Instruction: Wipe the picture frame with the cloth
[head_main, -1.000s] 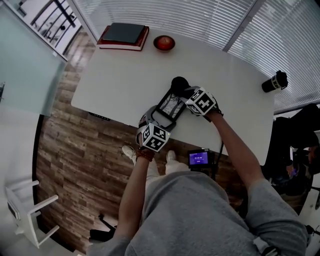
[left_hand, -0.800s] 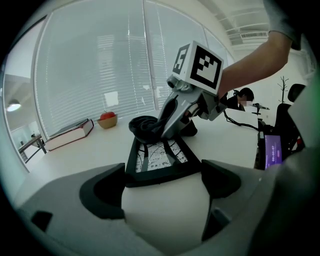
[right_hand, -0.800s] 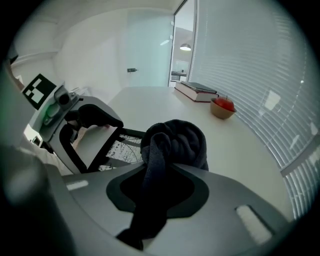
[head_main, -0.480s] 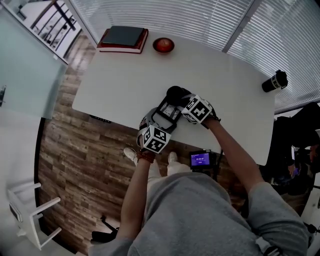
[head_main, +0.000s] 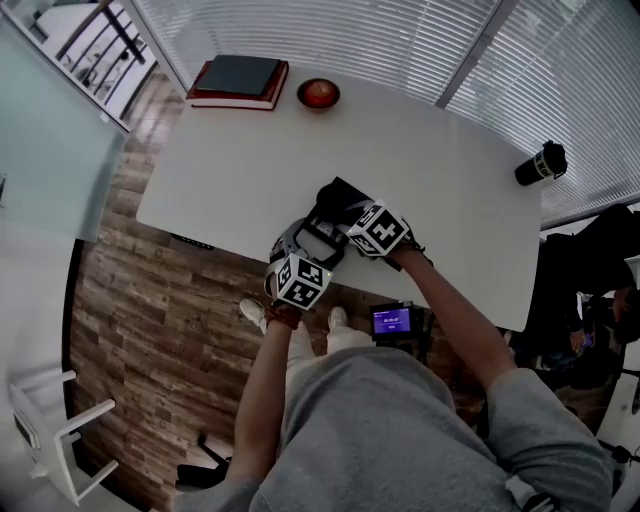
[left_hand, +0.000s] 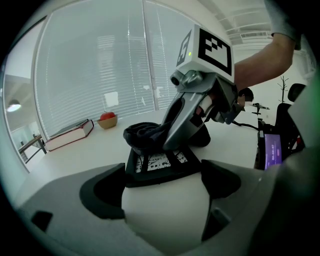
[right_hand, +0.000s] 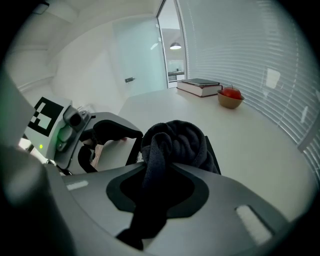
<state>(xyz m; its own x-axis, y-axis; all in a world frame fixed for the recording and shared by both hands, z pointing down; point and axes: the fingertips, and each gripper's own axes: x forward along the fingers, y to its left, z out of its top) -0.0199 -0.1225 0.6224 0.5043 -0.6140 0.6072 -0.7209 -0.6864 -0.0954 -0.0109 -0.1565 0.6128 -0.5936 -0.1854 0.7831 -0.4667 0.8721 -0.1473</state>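
The left gripper's (left_hand: 162, 175) fingers pinch the near edge of the picture frame (left_hand: 159, 161), which sits by the front edge of the white bench (head_main: 230, 170). The right gripper's (right_hand: 157, 187) fingers clamp the dark cloth (right_hand: 177, 140), bunched on the frame's far end

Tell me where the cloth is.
Head view, centre: the cloth is clamped in the right gripper, bunched on the far end of the picture frame, at the near edge of the table.
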